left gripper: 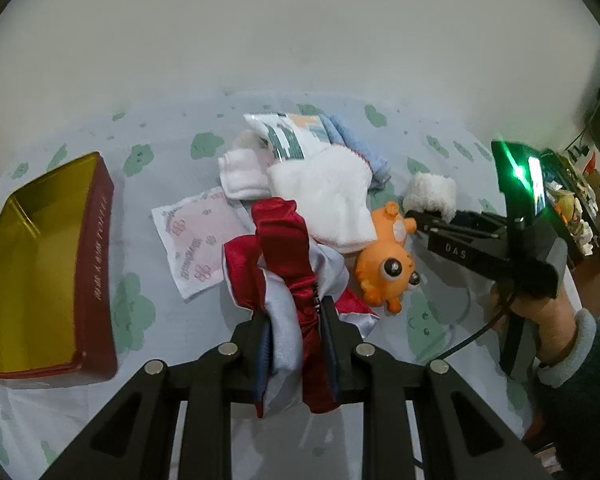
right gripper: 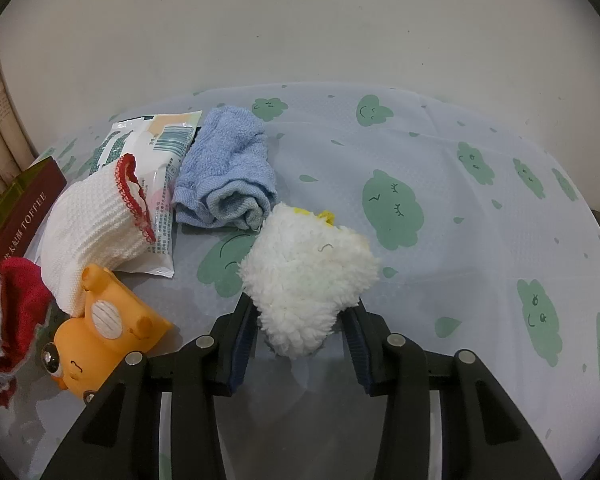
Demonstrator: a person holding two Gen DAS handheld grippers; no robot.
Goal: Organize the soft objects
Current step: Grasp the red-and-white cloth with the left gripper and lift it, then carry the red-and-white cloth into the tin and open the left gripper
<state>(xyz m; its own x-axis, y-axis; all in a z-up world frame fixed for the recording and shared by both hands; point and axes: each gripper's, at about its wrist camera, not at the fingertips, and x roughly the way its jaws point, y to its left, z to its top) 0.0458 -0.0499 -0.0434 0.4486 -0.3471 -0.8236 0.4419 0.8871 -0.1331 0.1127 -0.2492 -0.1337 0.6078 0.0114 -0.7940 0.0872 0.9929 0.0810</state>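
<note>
My left gripper [left gripper: 294, 314] is shut on a red and silver satin cloth [left gripper: 284, 248], which bunches up between the pads and hangs lifted above the bed sheet. My right gripper [right gripper: 302, 308] is shut on a white fluffy plush [right gripper: 308, 276] with a bit of yellow on top. The left wrist view also shows the right gripper [left gripper: 416, 216] at the right, with the plush [left gripper: 430, 192] at its tips. An open red tin box [left gripper: 40, 260] with a gold inside sits at the left; its corner [right gripper: 32, 200] also shows in the right wrist view.
On the cloud-print sheet [right gripper: 460, 220] lie an orange toy [left gripper: 384, 264], a white knit sock with red trim [right gripper: 96, 220], a blue towel [right gripper: 228, 172], a wipes packet [right gripper: 160, 140], a pink tissue pack [left gripper: 196, 240] and another white sock [left gripper: 240, 172]. A person's hand and sleeve [left gripper: 548, 320] hold the right gripper.
</note>
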